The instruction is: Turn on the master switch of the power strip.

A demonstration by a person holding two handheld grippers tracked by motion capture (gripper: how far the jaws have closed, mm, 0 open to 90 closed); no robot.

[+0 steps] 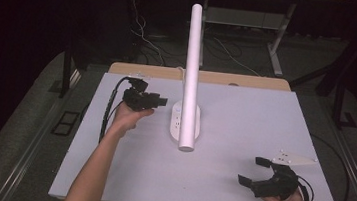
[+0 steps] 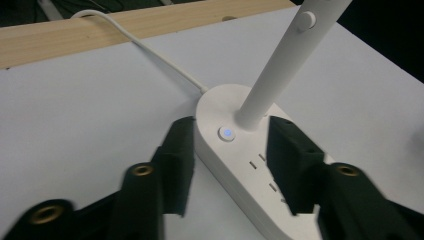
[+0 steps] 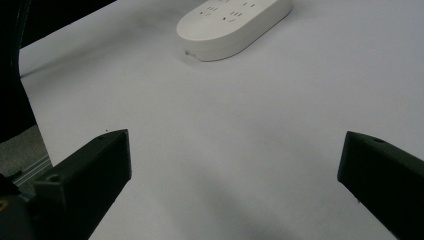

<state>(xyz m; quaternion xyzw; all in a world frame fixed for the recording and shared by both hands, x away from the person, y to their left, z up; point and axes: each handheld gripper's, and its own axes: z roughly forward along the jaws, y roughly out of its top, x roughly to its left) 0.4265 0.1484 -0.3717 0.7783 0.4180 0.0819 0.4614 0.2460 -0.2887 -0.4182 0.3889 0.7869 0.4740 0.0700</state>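
Two hand-held grippers work a white worktop [image 1: 245, 117] where a desk lamp with a power-strip base [image 1: 184, 122] stands near the middle, closer to the far edge, its white cable [image 2: 150, 50] running off toward the wooden strip [image 2: 100, 27] along that edge. The left gripper [image 1: 159, 100] sits just beside the base's left side, its fingers [image 2: 177, 162] spread wide to either side of the base near the lit power button [image 2: 227, 133] and the foot of the white tubular arm [image 1: 192, 67]. The right gripper [image 1: 253, 171] rests near the front right corner, well apart from the lamp, its fingers likewise wide and empty. The lamp looks rigid, smooth hard plastic, probably slippery, with a long arm likely to lever it over; the low, broad base seems the safer place to grip.
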